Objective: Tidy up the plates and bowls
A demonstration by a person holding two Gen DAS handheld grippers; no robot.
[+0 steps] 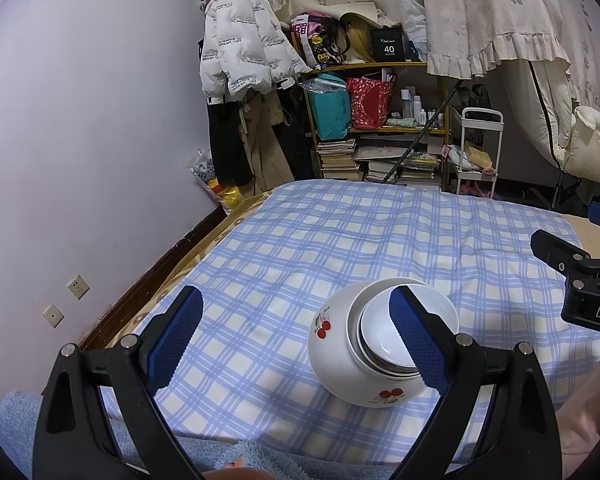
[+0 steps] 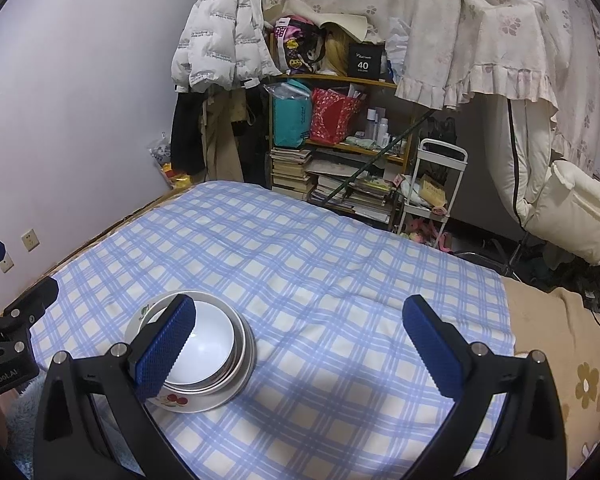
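A stack of nested bowls sits on the blue-checked cloth (image 1: 300, 240). The outer white bowl with red cherries (image 1: 332, 344) holds a metal-rimmed bowl and a plain white bowl (image 1: 376, 332) inside. My left gripper (image 1: 296, 336) is open and empty; its right finger stands in front of the stack. In the right wrist view the stack (image 2: 216, 344) lies at lower left, partly behind the left finger of my right gripper (image 2: 300, 340), which is open and empty. The right gripper's body (image 1: 580, 280) shows at the right edge of the left wrist view.
The cloth (image 2: 320, 272) covers a bed against a lilac wall (image 1: 80, 140). Beyond its far edge are a cluttered shelf with books (image 1: 376, 132), a hanging white jacket (image 1: 240, 40) and a white cart (image 2: 432, 184). A tan flowered blanket (image 2: 572, 360) lies at right.
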